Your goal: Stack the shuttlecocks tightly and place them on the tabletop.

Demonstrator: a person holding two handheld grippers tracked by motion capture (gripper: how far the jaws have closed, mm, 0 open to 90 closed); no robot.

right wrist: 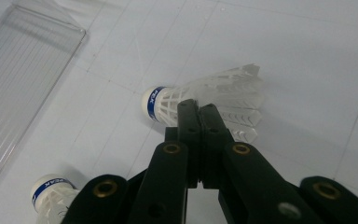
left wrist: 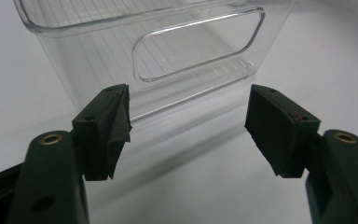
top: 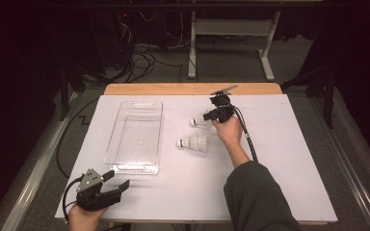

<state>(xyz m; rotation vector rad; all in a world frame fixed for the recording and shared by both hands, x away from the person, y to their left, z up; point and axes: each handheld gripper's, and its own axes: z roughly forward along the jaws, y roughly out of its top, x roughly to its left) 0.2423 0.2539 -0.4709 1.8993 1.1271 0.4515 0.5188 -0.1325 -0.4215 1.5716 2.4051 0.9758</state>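
Two white shuttlecocks with blue bands lie on the white table. The far one (top: pixel 200 120) (right wrist: pixel 205 100) lies right at the tips of my right gripper (top: pixel 218 114) (right wrist: pixel 198 108). That gripper's jaws are pressed together over the skirt, which keeps its full shape, and I cannot tell whether they touch it. The near shuttlecock (top: pixel 193 142) (right wrist: pixel 51 193) lies just beside the person's right hand. My left gripper (top: pixel 116 184) (left wrist: pixel 189 123) rests open at the table's front left corner, facing the handle end of a clear plastic bin (top: pixel 136 132) (left wrist: pixel 168 51) with nothing between its jaws.
The clear bin (right wrist: pixel 23 74) stands lengthwise left of centre with nothing in it. A cable (top: pixel 248 139) trails from my right gripper along the person's forearm. Table legs and loose cables lie on the floor beyond the far edge.
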